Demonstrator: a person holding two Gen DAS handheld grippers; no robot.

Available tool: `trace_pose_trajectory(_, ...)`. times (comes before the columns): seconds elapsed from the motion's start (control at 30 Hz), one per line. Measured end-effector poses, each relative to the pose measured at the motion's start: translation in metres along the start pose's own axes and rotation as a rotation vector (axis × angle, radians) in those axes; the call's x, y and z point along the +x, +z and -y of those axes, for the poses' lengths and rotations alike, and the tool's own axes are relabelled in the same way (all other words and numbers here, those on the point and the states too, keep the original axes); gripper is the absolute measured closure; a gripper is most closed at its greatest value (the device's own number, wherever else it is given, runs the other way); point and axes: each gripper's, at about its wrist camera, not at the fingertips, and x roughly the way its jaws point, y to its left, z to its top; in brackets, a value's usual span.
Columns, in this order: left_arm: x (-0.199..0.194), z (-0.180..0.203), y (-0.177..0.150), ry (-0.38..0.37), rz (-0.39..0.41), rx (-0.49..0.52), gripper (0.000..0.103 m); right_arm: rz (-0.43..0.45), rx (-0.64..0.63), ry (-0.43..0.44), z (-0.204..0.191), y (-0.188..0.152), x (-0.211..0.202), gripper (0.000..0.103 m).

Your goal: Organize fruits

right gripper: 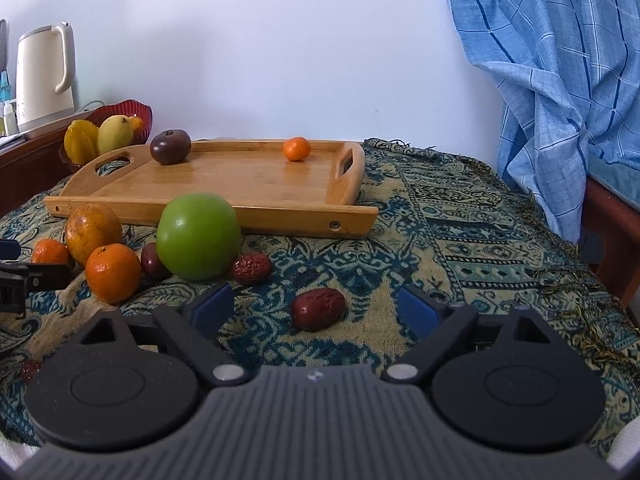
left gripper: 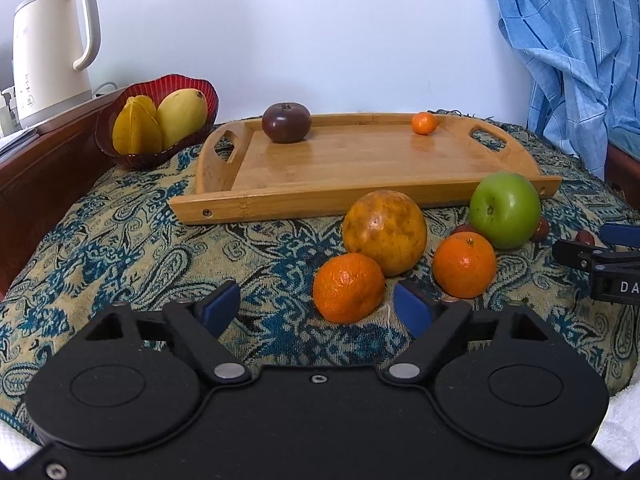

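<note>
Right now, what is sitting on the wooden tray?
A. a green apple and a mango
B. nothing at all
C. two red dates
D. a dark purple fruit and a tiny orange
D: the wooden tray holds only the dark purple fruit and the tiny orange.

wall (left gripper: 320, 20): plain white | blue checked cloth (right gripper: 560, 80): hanging right | kettle (left gripper: 48, 52): left

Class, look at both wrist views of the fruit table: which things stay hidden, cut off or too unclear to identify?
- Small orange fruit in the red bowl: right wrist view, mostly behind the mango.
- Dark red fruit: right wrist view, partly behind the green apple; kind unclear.
- Right gripper: left wrist view, cut off by the picture's edge.
- Kettle markings: too small.
</note>
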Motion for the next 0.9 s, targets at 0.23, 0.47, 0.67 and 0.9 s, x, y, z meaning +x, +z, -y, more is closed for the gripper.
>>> trace_pose_trajectory(0.23, -0.005, -0.001, -0.002, 0.001, 0.019, -0.008, 0.033, -0.008, 0.001, -0.008, 0.000, -0.001, 0.002, 0.030)
trace_pose_trajectory(0.47, -0.011, 0.003, -0.003, -0.009, 0.044, 0.011, 0.048, -0.004, -0.003, -0.010, 0.000, -0.002, 0.001, 0.047)
trace_pose_trajectory(0.67, -0.013, 0.004, -0.004, -0.025, 0.053, 0.023, 0.058, -0.001, -0.004, -0.008, 0.000, -0.002, 0.000, 0.054)
trace_pose_trajectory(0.9, -0.015, 0.007, -0.005, -0.046, 0.050, 0.034, 0.066, 0.004, -0.001, -0.010, 0.000, -0.002, -0.001, 0.062)
